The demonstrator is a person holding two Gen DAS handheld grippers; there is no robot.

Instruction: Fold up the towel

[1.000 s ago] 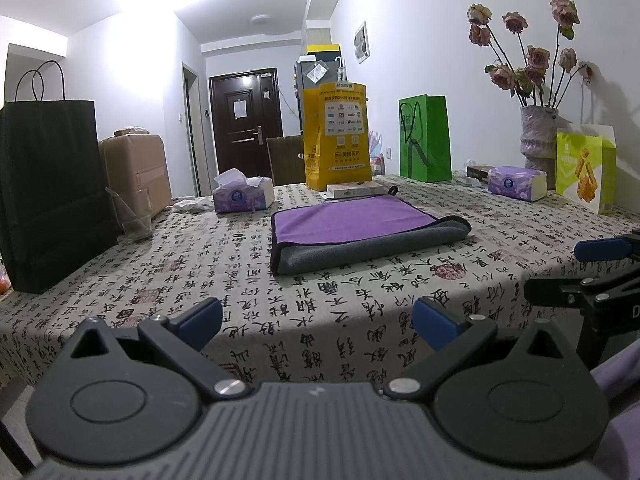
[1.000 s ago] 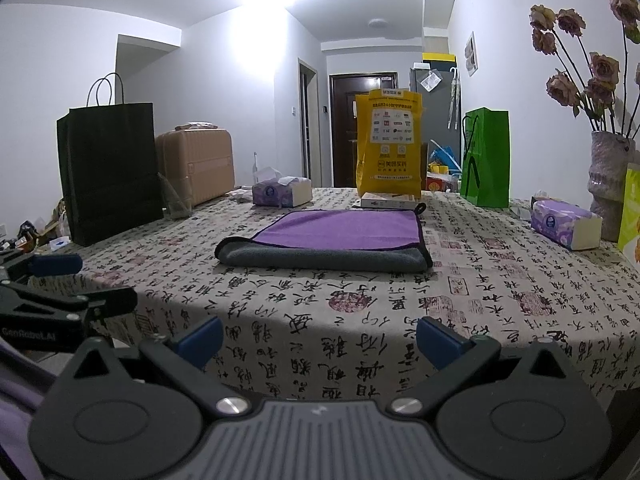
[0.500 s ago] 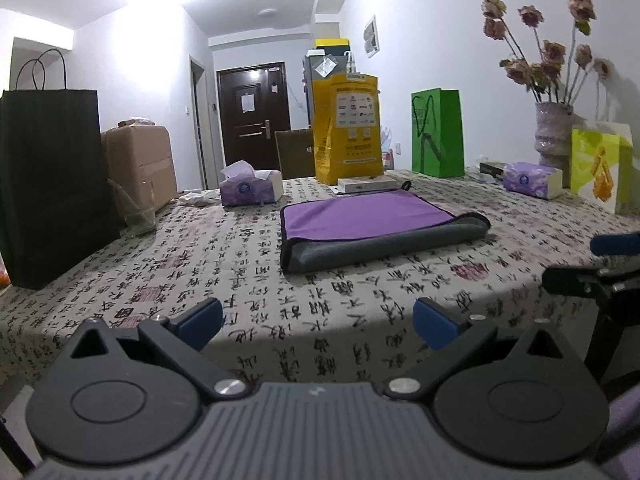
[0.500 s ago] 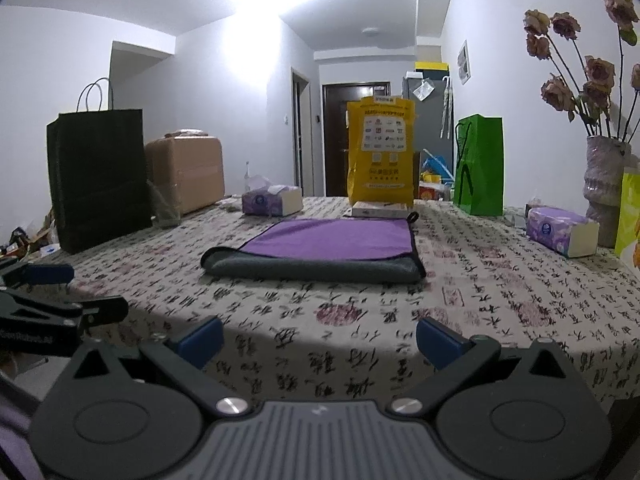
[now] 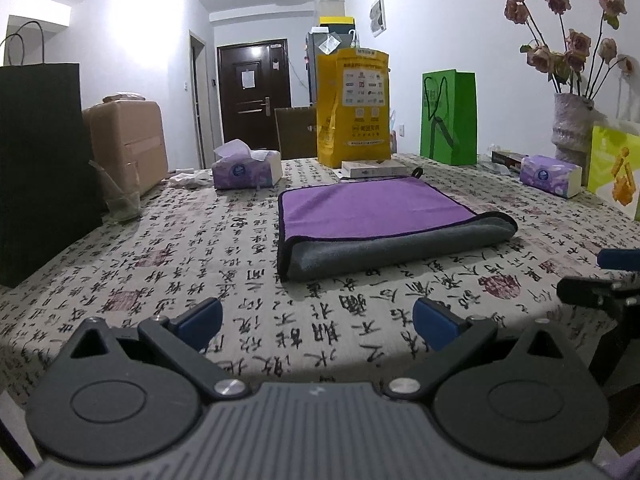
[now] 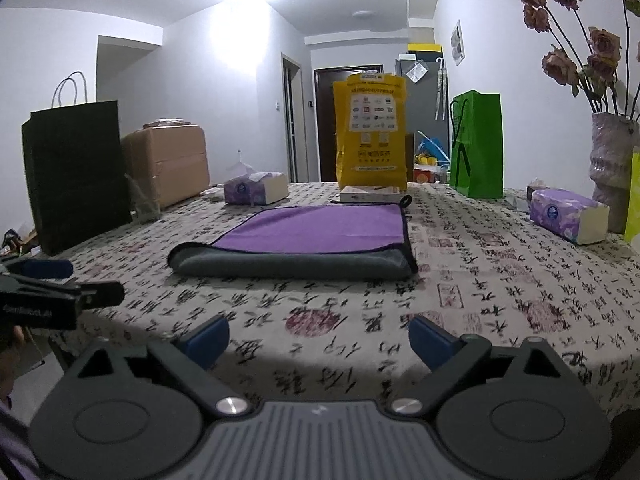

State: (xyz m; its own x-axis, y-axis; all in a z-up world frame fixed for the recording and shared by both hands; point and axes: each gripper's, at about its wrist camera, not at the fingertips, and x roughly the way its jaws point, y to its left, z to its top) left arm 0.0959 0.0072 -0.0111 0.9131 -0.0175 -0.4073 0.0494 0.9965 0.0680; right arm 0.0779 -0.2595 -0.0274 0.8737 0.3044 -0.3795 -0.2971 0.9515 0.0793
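Towel point(image 5: 384, 220) lies folded on the bench point(image 5: 180, 264), purple face up, its grey rolled edge toward the cameras, well apart from both claws. Left claw point(image 5: 316, 320) and right claw point(image 6: 318, 338) hover at the bench's near edge, each spread wide and holding nothing.

Towel point(image 5: 372, 204): purple upper face, grey underside showing at the folded edge, dark trim; tablecloth point(image 5: 200, 264): beige, printed with black calligraphy characters and dull red seal marks; left gripper point(image 5: 316, 322): black body, blue finger pads; right gripper point(image 6: 319, 340): the same black and blue; paper bags: one black point(image 6: 76, 176), one yellow with printed logos point(image 6: 370, 132), one green point(image 6: 478, 144); tissue boxes point(image 6: 568, 216): purple and white; door point(image 5: 254, 96): dark brown; dried roses point(image 5: 568, 44): faded pink.
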